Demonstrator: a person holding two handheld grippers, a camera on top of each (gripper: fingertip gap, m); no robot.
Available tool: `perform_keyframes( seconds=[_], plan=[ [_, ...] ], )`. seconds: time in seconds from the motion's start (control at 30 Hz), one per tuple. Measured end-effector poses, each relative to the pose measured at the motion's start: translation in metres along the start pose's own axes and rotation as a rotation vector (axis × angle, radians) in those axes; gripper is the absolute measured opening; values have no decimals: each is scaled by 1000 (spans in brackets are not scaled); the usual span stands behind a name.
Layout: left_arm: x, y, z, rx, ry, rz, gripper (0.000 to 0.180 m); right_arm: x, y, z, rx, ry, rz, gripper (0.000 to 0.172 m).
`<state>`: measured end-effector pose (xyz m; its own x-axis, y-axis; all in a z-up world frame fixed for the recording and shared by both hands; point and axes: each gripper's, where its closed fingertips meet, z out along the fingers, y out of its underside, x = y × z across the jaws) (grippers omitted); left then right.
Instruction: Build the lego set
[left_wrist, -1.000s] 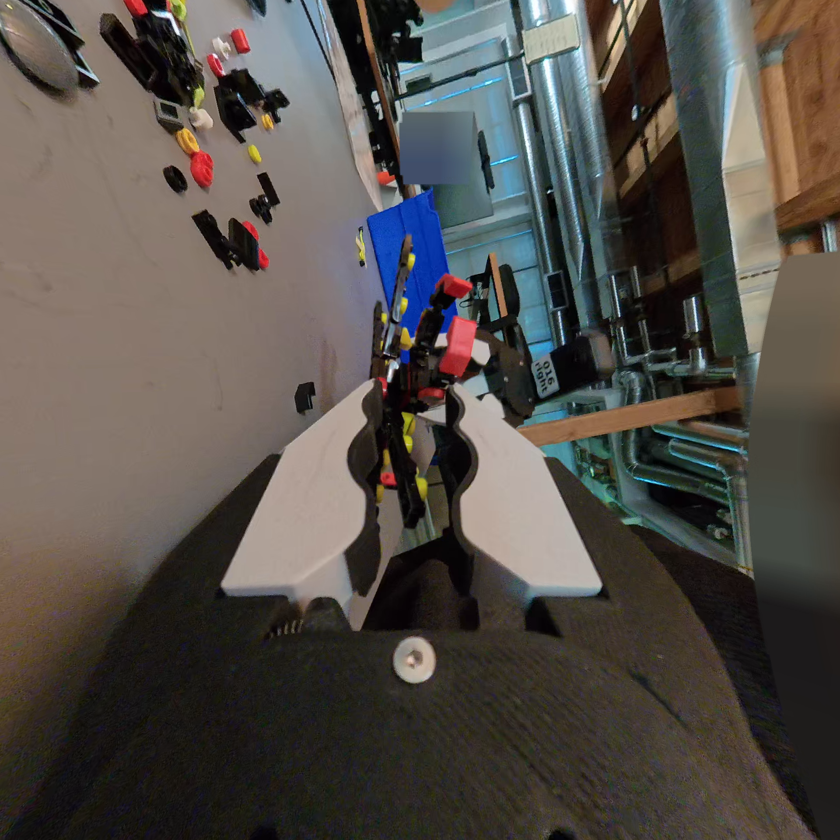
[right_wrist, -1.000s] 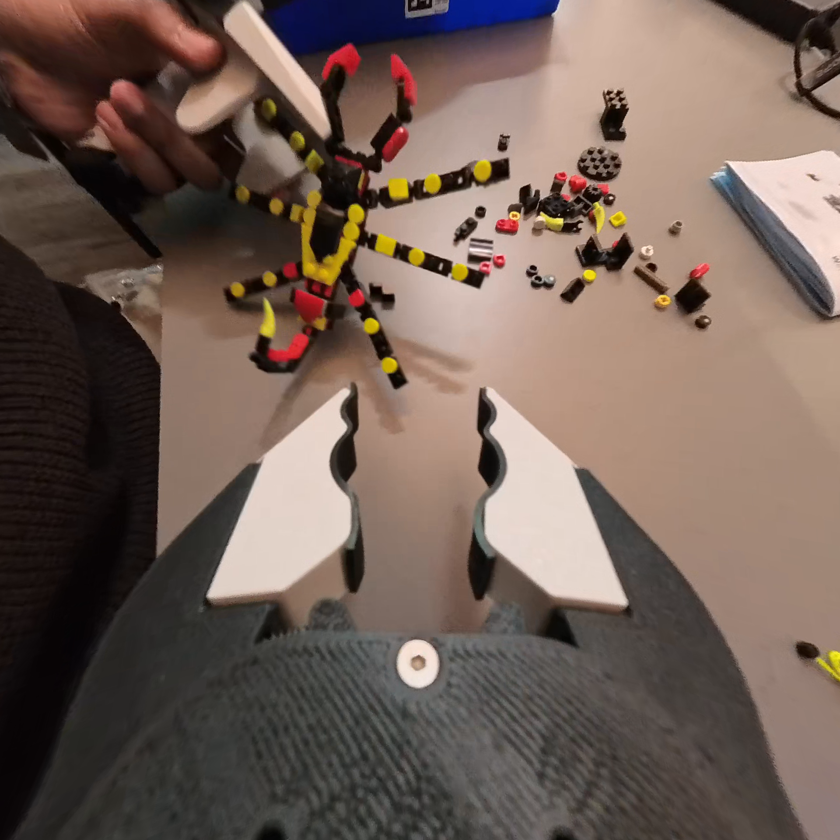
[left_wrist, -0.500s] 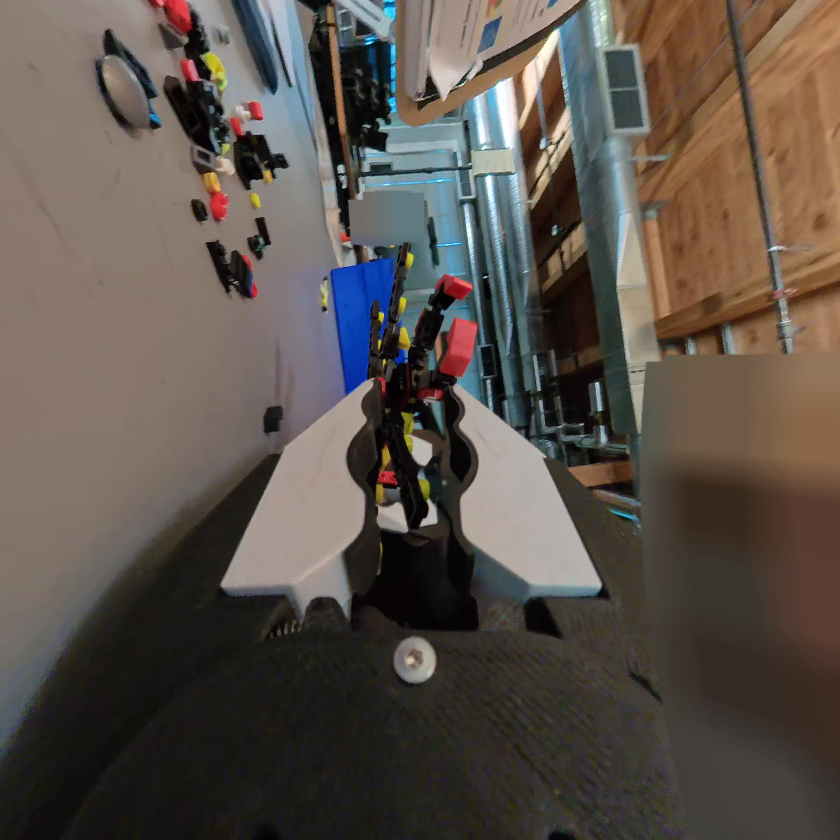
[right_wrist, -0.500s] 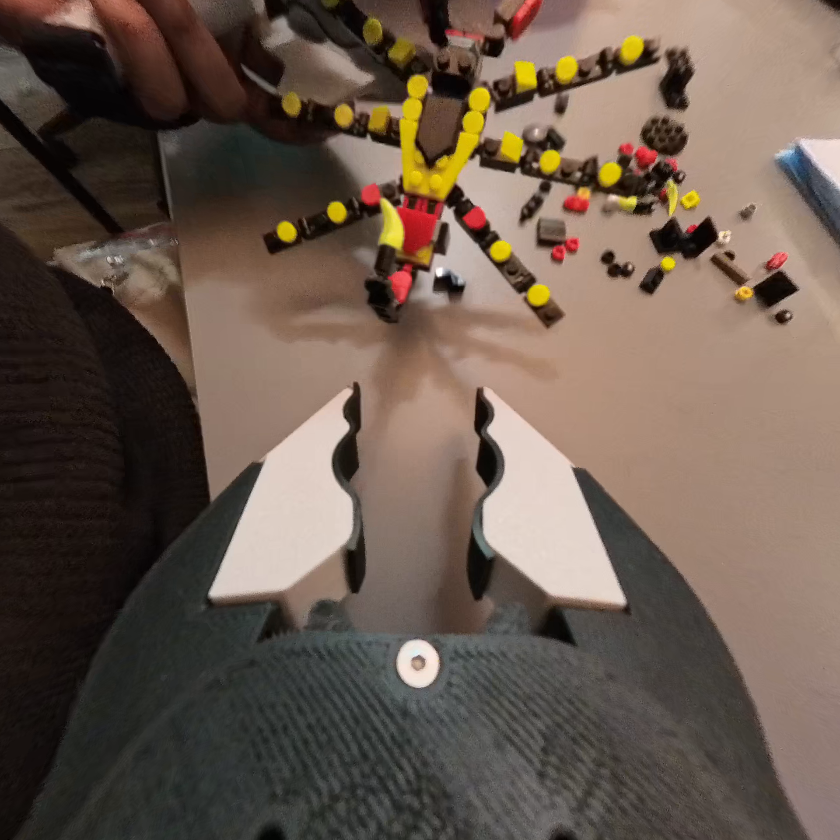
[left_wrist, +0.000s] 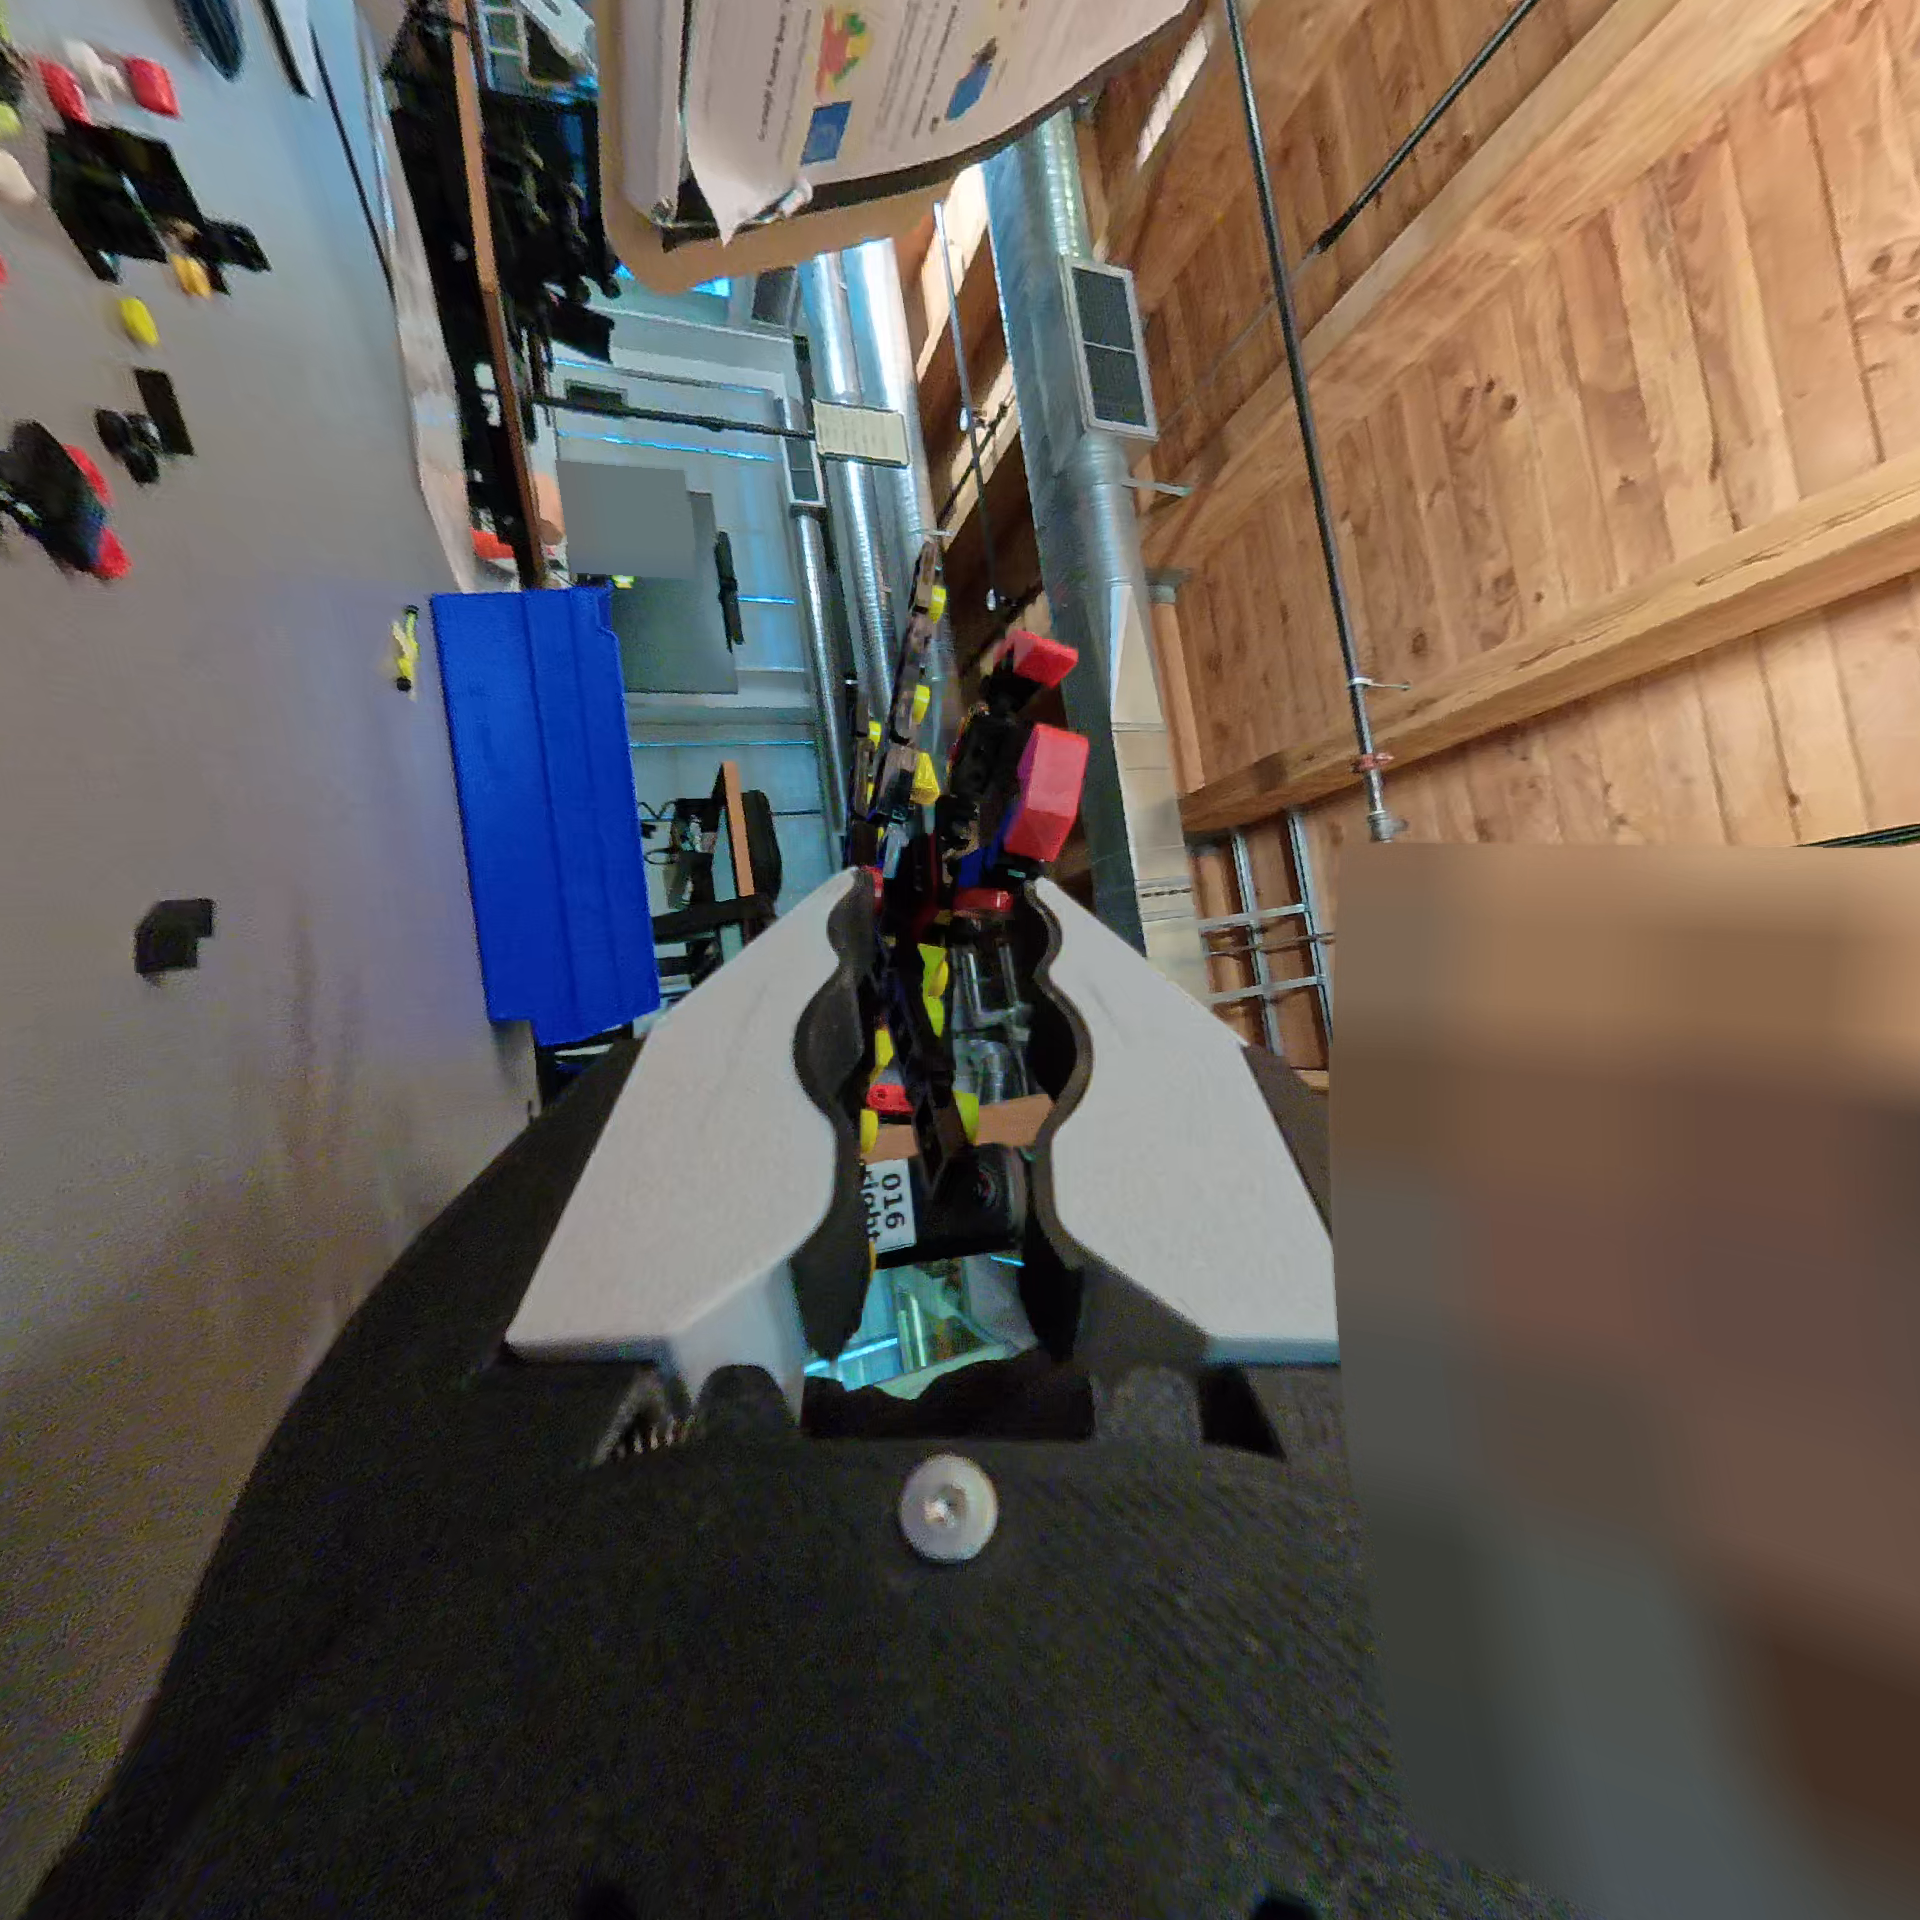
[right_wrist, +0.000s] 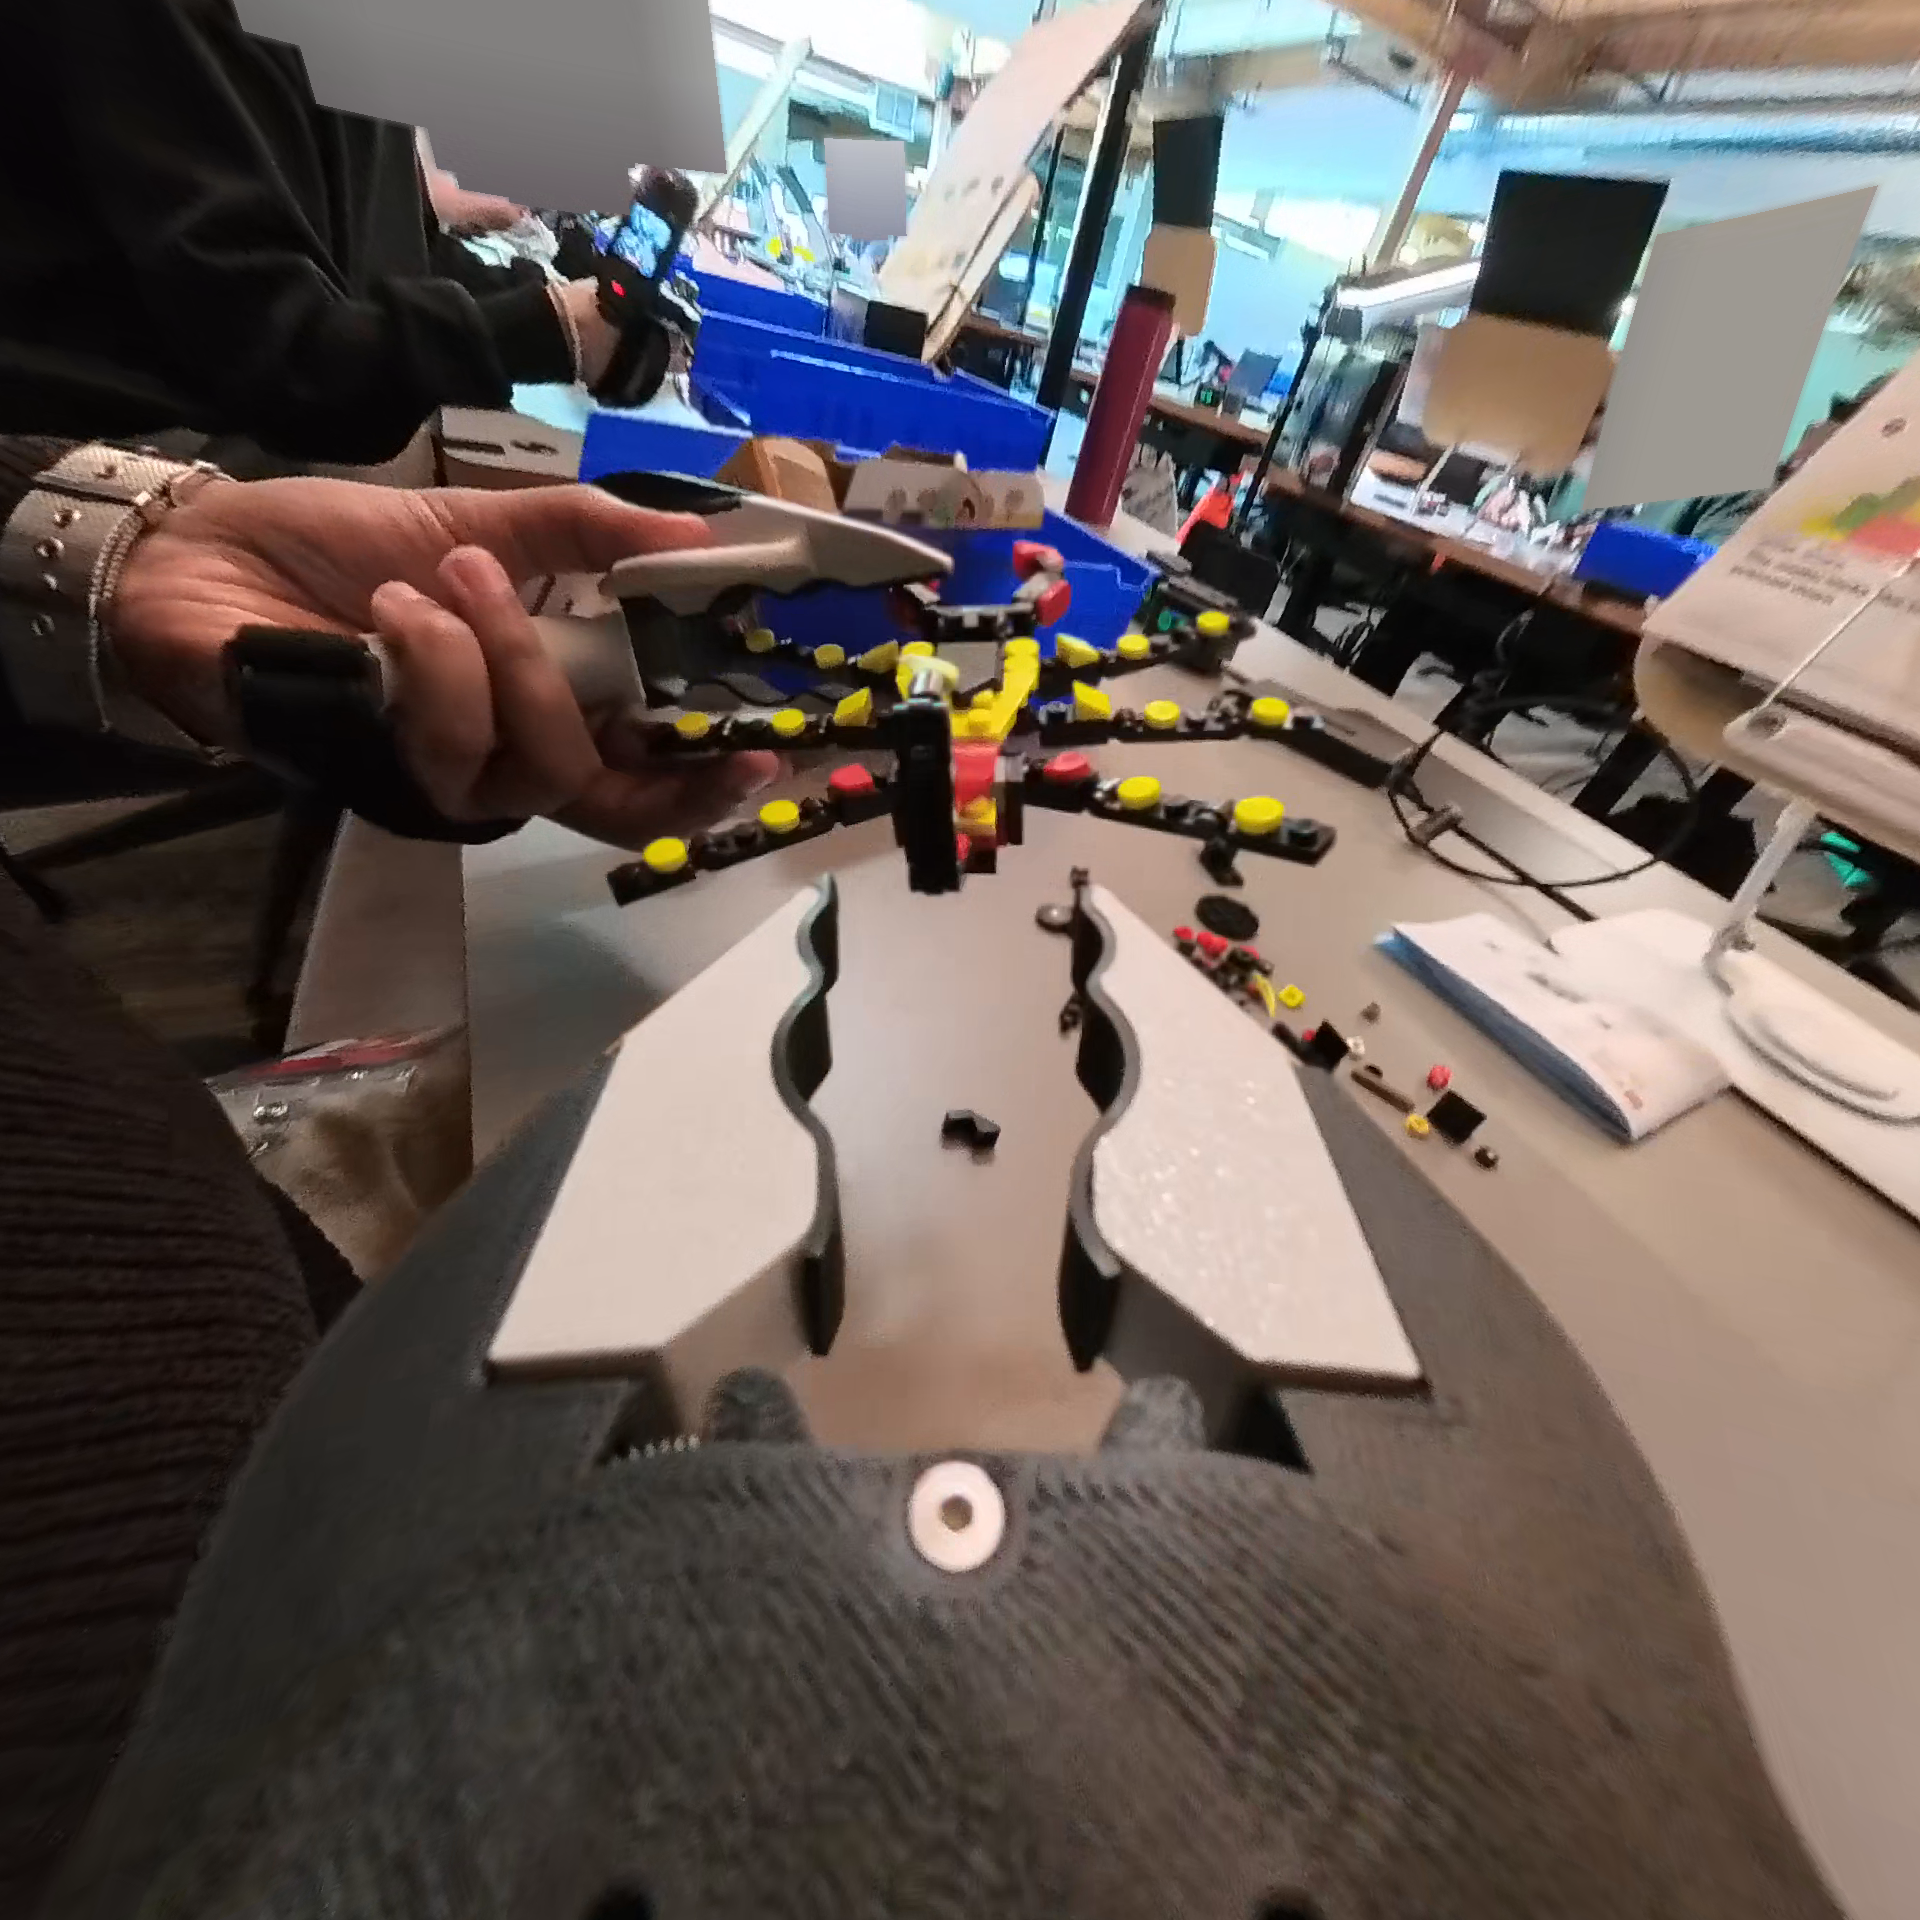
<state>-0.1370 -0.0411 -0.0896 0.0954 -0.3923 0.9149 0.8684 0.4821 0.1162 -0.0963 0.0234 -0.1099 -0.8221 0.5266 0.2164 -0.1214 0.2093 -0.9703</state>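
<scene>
My left gripper (left_wrist: 945, 894) is shut on a brick-built spider (left_wrist: 1044, 784), black with yellow and red studs, and holds it in the air, tipped on edge beside the grey table (left_wrist: 208, 1143). The right wrist view shows that gripper (right_wrist: 790, 561) in a hand (right_wrist: 416, 644), clamped on the spider's (right_wrist: 966, 727) body with the legs spread flat above the table (right_wrist: 1558, 1299). My right gripper (right_wrist: 956, 904) is open and empty. Its fingertips sit just below and in front of the spider's black and red rear end, not touching it.
Several loose small bricks (right_wrist: 1320, 1029) lie to the right of my right gripper, and one small black piece (right_wrist: 969, 1130) lies between its fingers on the table. A booklet (right_wrist: 1538, 1018) and a white stand base (right_wrist: 1808, 1018) are at the right. Blue bins (right_wrist: 862, 416) stand behind.
The right gripper has tilted up from looking down at the table and come close under the spider's rear; its jaws have narrowed slightly. The left gripper keeps its hold on the spider.
</scene>
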Motion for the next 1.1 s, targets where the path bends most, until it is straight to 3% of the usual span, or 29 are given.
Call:
perform_keyframes(
  seconds=[0.37,0.67,1.1],
  plan=[
    [-1,10,2,-25,12,-47,24,-4,-14,9,59,-1,-4,26],
    [-4,10,2,-36,17,-56,20,-2,-16,8,63,-30,46,25],
    [-23,19,4,-111,-44,-56,60,25,-15,1,96,-80,413,25]
  ],
)
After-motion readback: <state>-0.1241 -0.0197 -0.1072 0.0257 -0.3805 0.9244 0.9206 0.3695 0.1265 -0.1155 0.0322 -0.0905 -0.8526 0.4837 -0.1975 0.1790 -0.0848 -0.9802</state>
